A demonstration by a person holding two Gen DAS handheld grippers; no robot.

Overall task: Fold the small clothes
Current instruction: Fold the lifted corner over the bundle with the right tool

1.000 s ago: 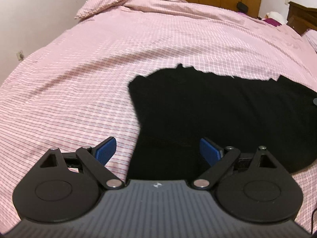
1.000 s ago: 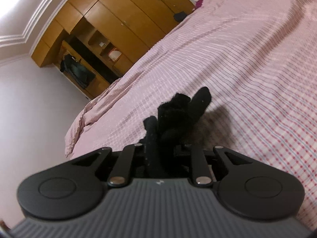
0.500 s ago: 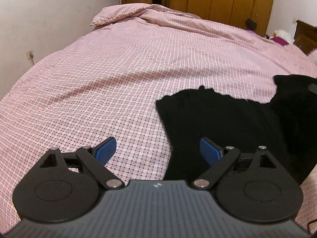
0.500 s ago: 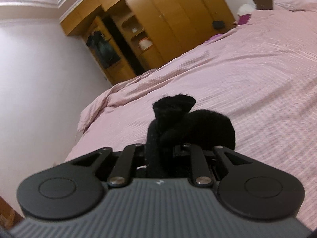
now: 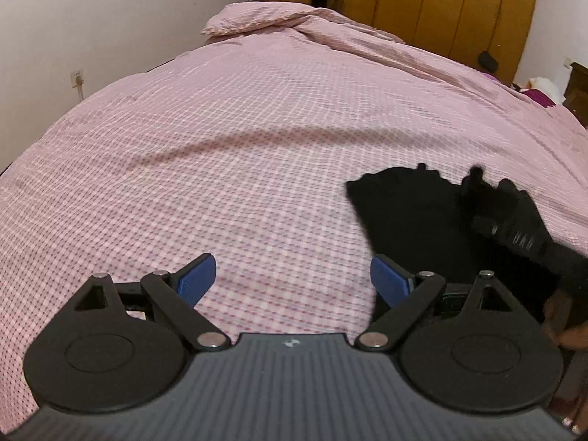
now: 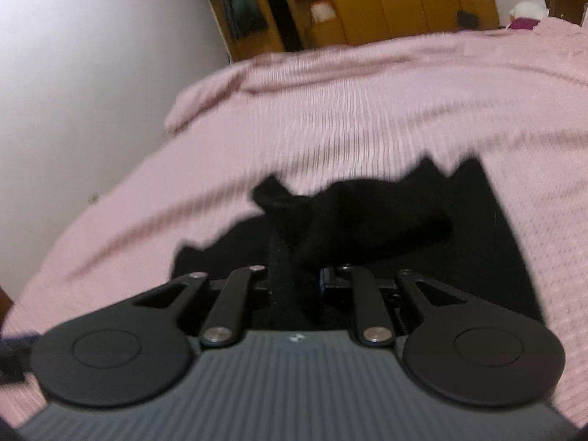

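Blue pads (image 5: pixel 196 277) of the left claw (image 5: pixel 292 279) stand wide apart with nothing between them, hovering over the pink checked bedcover (image 5: pixel 228 154). Just right of its right finger lies the black garment (image 5: pixel 411 217), spread on the bed, its near part running under that finger's linkage. Over the garment's right side sits the right claw (image 5: pixel 477 178), seen from the left wrist view as a dark, blurred body reaching in from the right edge.

From the right wrist view, the right claw (image 6: pixel 294 275) is closed tight on a bunched fold of the black garment (image 6: pixel 367 217), which rises between the fingers and flops over to the right. The rest of the cloth lies flat on the bedcover (image 6: pixel 367 110) beneath and beyond the claw, with a jagged far edge. This view is smeared by motion blur, so finer detail of the cloth cannot be made out.

Farther off, the bedcover bunches into a ridge (image 5: pixel 294 22) near the white wall (image 5: pixel 110 18). Behind the bed stands a wooden wardrobe (image 5: pixel 459 11).
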